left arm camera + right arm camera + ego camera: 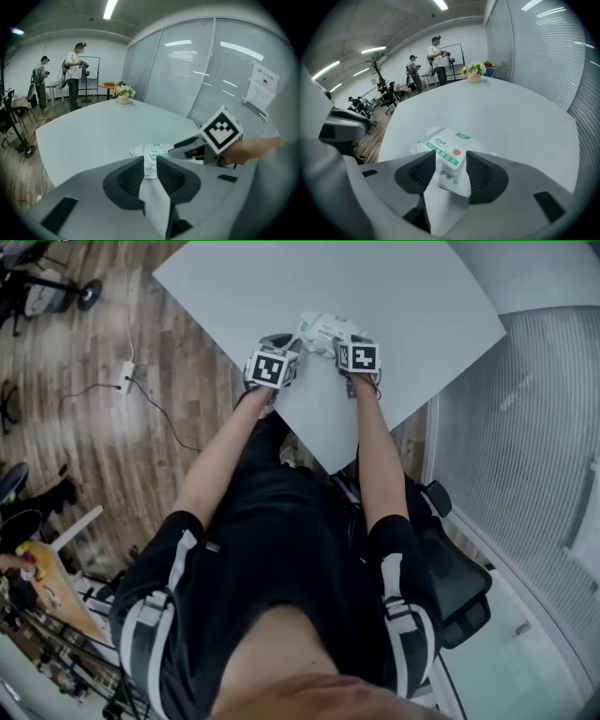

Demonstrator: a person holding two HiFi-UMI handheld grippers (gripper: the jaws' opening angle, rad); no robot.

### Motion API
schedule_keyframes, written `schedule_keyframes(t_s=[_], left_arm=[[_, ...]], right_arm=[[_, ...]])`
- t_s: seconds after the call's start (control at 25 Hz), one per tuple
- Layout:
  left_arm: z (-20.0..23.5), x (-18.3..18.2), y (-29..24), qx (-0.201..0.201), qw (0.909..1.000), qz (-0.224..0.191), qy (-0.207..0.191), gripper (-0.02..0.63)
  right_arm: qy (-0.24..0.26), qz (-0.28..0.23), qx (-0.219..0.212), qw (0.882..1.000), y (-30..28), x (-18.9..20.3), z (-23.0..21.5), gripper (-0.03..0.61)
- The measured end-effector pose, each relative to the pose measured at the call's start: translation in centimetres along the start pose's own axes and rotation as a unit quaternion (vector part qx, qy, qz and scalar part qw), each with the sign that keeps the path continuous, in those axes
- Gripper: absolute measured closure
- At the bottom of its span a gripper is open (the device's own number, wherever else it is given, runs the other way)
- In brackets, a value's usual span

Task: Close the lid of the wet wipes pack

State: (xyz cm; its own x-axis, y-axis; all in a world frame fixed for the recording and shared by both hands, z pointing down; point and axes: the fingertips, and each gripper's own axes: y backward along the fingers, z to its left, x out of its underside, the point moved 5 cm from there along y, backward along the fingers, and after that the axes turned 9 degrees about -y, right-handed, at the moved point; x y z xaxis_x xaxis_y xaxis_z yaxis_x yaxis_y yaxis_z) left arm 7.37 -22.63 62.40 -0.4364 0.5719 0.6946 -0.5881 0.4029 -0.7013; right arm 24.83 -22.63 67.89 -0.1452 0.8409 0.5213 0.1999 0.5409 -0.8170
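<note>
A white wet wipes pack (323,331) with a green-edged lid label lies on the white table (422,296), just beyond both grippers. My right gripper (349,341) is at its right end. In the right gripper view the pack (440,140) reaches into the gap of my right gripper (451,156), and its labelled lid flap (449,158) sits between the fingertips; I cannot tell whether the pads touch it. My left gripper (281,343) is at the pack's left. In the left gripper view my left gripper (150,162) has a narrow gap and the pack (152,152) lies ahead.
A flower pot (123,96) stands at the table's far side. Several people stand at the back of the room (436,58). A glass wall with blinds (525,427) runs along the right. An office chair (459,577) is behind me. The table's near corner (328,465) is by my body.
</note>
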Motion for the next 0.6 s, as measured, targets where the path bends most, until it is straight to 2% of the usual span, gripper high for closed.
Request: schedule_keyframes(t_s=[0.24, 0.6], left_arm=[[-0.1, -1.3, 0.8, 0.01, 0.9997, -0.021, 0.006, 0.518], [-0.9, -2.3, 0.3, 0.015, 0.9992, -0.035, 0.004, 0.518]], right_arm=[[-0.016, 0.034, 0.01, 0.999, -3.1, 0.1, 0.2, 0.368], [0.018, 0.05, 0.031, 0.998, -3.7, 1.8, -0.6, 0.365]])
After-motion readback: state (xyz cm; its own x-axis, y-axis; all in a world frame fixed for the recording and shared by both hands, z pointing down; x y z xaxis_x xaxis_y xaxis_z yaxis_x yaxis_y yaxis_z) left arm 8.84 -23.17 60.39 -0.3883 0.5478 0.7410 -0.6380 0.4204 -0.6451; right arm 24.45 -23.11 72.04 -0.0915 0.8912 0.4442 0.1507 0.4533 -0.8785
